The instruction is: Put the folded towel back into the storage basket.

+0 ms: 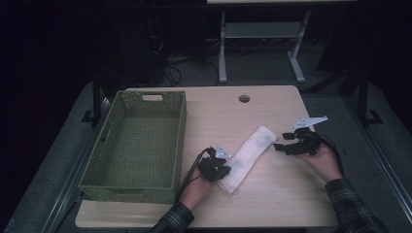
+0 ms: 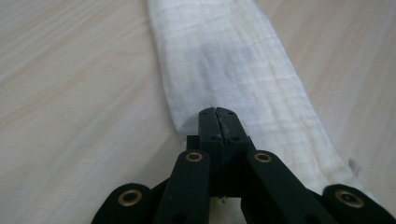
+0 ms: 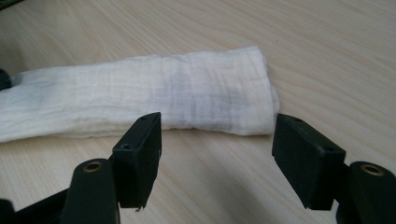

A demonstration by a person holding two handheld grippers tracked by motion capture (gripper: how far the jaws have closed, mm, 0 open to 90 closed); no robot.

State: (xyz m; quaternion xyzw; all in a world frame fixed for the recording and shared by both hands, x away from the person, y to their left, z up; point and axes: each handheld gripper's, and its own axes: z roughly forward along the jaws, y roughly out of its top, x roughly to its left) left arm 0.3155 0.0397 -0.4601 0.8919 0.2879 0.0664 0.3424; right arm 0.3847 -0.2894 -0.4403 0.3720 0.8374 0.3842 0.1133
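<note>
Near the middle of the frame, on the tabletop (image 1: 272, 194), a folded white cloth (image 1: 248, 156) lies diagonally. At its lower end the left gripper (image 1: 224, 171) is pinching the cloth's edge, jaws pressed together. Just right of its upper end, the right gripper (image 1: 278, 146) hangs spread, touching nothing.

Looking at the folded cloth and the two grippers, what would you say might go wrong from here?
The left gripper is shut on one end of the folded cloth, so lifting may unfold it. The right gripper is open, clear of the far end, leaving that end unsupported. The green basket rim might catch a sagging cloth.
</note>
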